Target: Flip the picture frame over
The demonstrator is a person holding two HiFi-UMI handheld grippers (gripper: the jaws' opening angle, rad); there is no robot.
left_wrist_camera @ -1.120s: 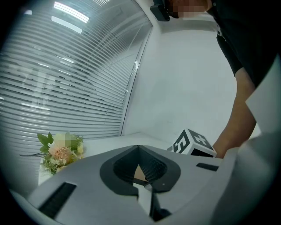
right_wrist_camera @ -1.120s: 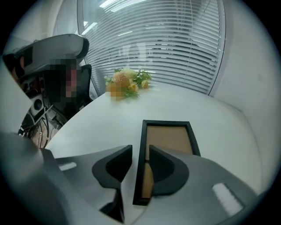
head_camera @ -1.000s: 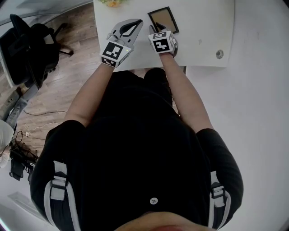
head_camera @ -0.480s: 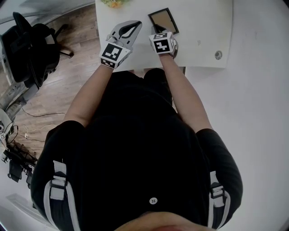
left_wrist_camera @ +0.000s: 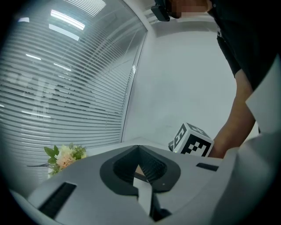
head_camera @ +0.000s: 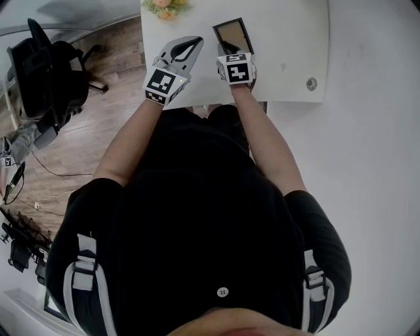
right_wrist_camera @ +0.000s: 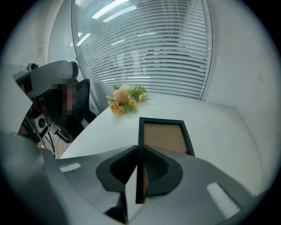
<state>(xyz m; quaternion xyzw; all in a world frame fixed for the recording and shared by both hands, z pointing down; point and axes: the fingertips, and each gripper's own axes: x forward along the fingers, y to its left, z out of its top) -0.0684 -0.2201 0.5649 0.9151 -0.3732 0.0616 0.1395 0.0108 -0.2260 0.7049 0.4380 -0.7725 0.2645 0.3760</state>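
Picture frame (head_camera: 234, 34): black rim around a brown panel, lying on the white tabletop (head_camera: 289, 39) in front of the person, well in from its near edge.
Right claw (right_wrist_camera: 138, 151): its jaws have just been closing and now pinch the frame's left rail close to the near corner. The rail stands edge-on between the pads.
Left claw (left_wrist_camera: 138, 147): jaws together with nothing in them, hovering just left of the frame and apart from it.
Lift: the frame's near end may sit clear of the surface, but the steep view leaves this uncertain.
Handling: probably light and stiff. The rail is narrow and smooth, so a one-sided pinch could let the frame swing or slip, and any glazing would be fragile.
Best hold: on the rim, nearer the middle of a rail than the corner, with the free claw steadying the opposite rail.
Backdrop: flowers (head_camera: 164, 6) at the tabletop's far corner.
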